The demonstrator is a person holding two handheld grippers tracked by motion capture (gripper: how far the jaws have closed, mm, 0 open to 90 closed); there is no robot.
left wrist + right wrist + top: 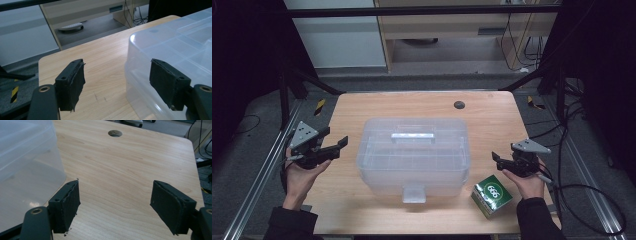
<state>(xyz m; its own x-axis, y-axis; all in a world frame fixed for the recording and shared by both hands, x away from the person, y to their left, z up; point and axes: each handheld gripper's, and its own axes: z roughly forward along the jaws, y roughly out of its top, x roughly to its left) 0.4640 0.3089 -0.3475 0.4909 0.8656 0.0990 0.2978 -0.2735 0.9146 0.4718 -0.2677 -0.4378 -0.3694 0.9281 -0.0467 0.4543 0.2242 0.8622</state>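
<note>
- While both hands hover at the sides of the wooden surface (362,107), a clear plastic storage box (413,155) sits in its middle, lid on, with a handle moulded into the top and a latch tab at the near edge.
- Left tongs (334,142) are held off the box's left side, raised above the surface and pointing toward the box; in the left gripper view the black jaws stand wide with nothing between them, and the box's rounded corner lies just beyond the right-hand jaw.
- Right tongs (498,159) hang near the box's right side, apart from it, aimed toward it; in the right gripper view the jaws stand wide over bare wood, gripping nothing, with the box wall at the left edge.
- A small green carton (492,196) with white print rests at the near right of the surface, just beside the right hand (527,182) and near the box's front right corner.
- A round cable hole (459,104) lies toward the far edge, behind the box.
</note>
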